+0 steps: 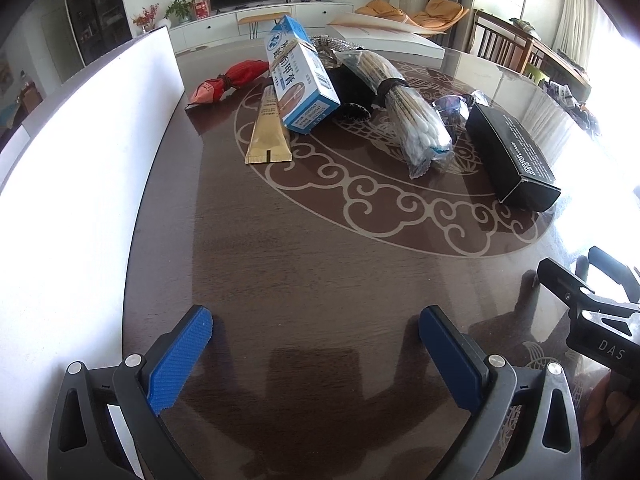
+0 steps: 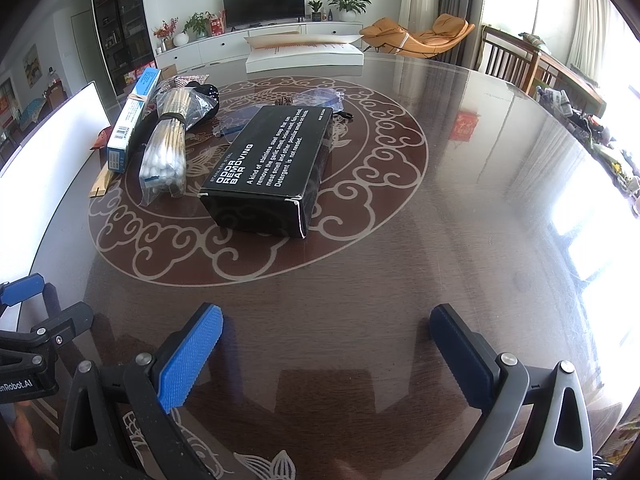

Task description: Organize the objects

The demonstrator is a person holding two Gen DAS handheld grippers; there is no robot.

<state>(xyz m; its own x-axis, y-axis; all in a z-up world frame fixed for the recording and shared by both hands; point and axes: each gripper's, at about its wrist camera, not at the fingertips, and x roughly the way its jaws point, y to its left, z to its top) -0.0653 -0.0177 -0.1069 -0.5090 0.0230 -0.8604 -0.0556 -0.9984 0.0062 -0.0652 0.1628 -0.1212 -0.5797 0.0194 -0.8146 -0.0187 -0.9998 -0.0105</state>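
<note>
A cluster of objects lies on the dark round table (image 1: 320, 264): a black box (image 2: 272, 168) (image 1: 512, 156) printed "ODOR REMOVING BAR", a clear bag of cotton swabs (image 1: 412, 120) (image 2: 168, 148), a blue-and-white box (image 1: 300, 80) (image 2: 134, 120) bound with a rubber band, a gold sachet (image 1: 268, 128), a red pouch (image 1: 228, 82) and clear glasses (image 1: 456, 106). My left gripper (image 1: 316, 344) stands open near the table's front edge, well short of the cluster, nothing between its fingers. My right gripper (image 2: 326, 340) is also open and empty, in front of the black box.
A white bin wall (image 1: 92, 160) (image 2: 52, 140) runs along the table's left side. A white flat carton (image 2: 304, 54) sits at the far edge. The right gripper's body (image 1: 592, 312) shows at the left wrist view's right side. Chairs and a cluttered sideboard stand on the right.
</note>
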